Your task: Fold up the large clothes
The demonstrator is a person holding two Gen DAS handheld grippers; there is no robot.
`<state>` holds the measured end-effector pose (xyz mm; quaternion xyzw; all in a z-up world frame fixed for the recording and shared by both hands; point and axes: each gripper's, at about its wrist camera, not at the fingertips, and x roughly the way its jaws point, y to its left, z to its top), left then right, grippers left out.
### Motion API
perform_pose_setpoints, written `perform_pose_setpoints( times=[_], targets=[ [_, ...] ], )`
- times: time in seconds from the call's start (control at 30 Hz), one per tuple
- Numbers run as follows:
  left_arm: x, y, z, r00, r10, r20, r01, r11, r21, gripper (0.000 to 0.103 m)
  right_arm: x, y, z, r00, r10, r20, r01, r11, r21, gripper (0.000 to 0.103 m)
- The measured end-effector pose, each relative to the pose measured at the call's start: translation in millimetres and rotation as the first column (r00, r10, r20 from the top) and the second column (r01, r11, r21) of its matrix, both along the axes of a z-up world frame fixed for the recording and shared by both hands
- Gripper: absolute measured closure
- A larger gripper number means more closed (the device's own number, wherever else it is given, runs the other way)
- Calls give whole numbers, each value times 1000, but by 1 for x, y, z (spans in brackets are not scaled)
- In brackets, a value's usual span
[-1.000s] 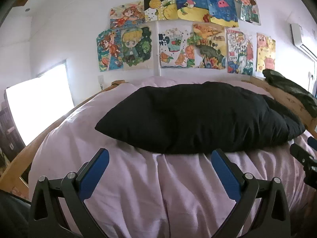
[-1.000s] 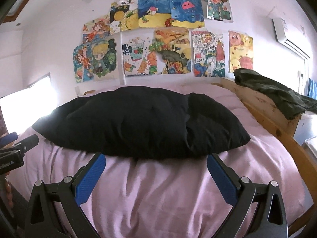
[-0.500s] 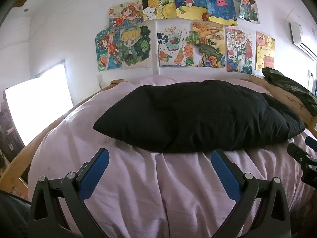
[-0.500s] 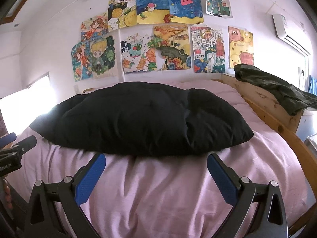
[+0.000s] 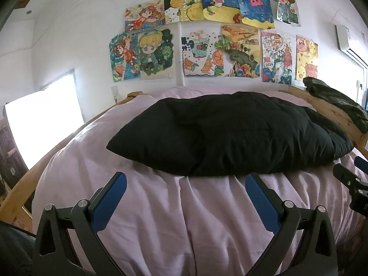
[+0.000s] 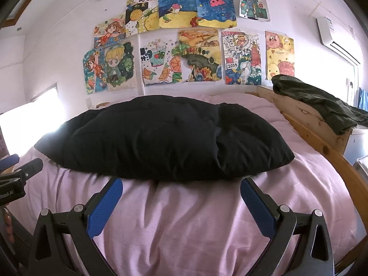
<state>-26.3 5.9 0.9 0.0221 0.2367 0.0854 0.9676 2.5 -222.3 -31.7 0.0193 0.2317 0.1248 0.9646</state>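
A large black padded garment (image 5: 230,133) lies in a puffy folded heap across the pink bed; it also shows in the right wrist view (image 6: 165,138). My left gripper (image 5: 185,184) is open and empty, hovering just in front of the garment's near edge. My right gripper (image 6: 181,188) is open and empty too, close to the near edge further right. The right gripper's tip shows at the right edge of the left wrist view (image 5: 349,179). The left gripper's tip shows at the left edge of the right wrist view (image 6: 20,172).
The pink bedsheet (image 5: 184,218) is wrinkled. A wooden bed rail (image 6: 322,138) runs along the right with a dark green garment (image 6: 317,101) draped on it. Drawings (image 5: 207,34) cover the wall. A bright window (image 5: 43,119) is left, an air conditioner (image 6: 333,36) is upper right.
Both grippers have moved slightly closer to the black garment and tilted a little; both stay open. The garment has not moved.
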Motion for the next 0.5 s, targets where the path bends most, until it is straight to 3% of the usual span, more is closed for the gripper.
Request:
perform_pose_setpoints(
  times=[0.5],
  targets=[
    [-2, -7, -3, 1000, -7, 1, 7, 1000, 14, 2, 0, 1, 0, 1000, -1, 0, 1, 1000, 1, 0]
  ],
)
